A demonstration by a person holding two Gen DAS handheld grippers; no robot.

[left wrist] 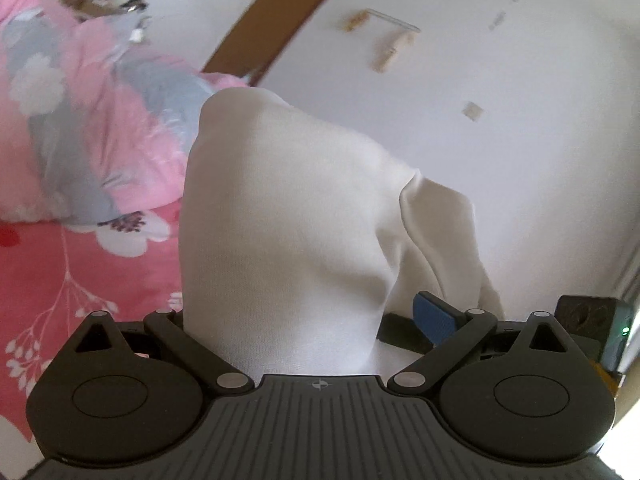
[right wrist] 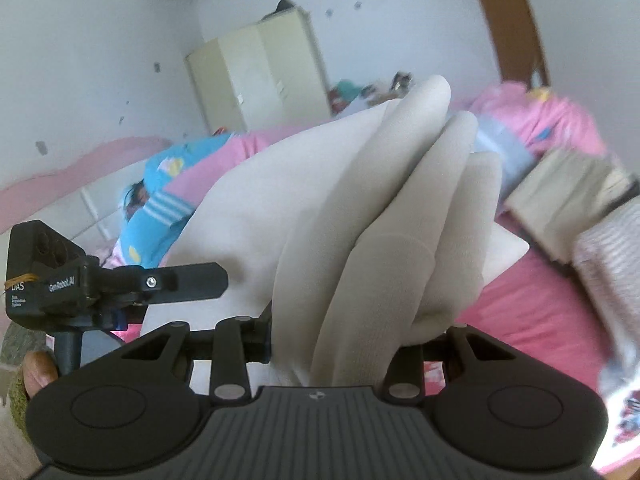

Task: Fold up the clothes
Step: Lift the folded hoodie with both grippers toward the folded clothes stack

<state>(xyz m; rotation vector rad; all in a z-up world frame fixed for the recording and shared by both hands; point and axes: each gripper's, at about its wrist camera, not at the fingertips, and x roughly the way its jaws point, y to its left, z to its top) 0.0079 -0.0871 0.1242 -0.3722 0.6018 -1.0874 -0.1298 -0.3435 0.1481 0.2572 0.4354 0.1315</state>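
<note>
Gripping a bunched handful of the white garment, the right tool has its jaws drawn in on several stacked folds of cloth, which rise straight up from between them and fan out in front of the lens. The left tool also has the garment coming up out of its jaws, but the cloth covers the fingers almost entirely (only one blue pad shows at the right), so whether it is truly clamped or merely draped cannot be told from this view. In the right wrist view the left tool's black body sits at the lower left, just beside the hanging cloth, with part of a hand below it. Both ends of the garment appear to be held off the pink floral bed, probably so the fabric can hang free and be straightened before a fold is laid. Beyond lie a rumpled pink and grey quilt, a cream wardrobe and a brown door.
</note>
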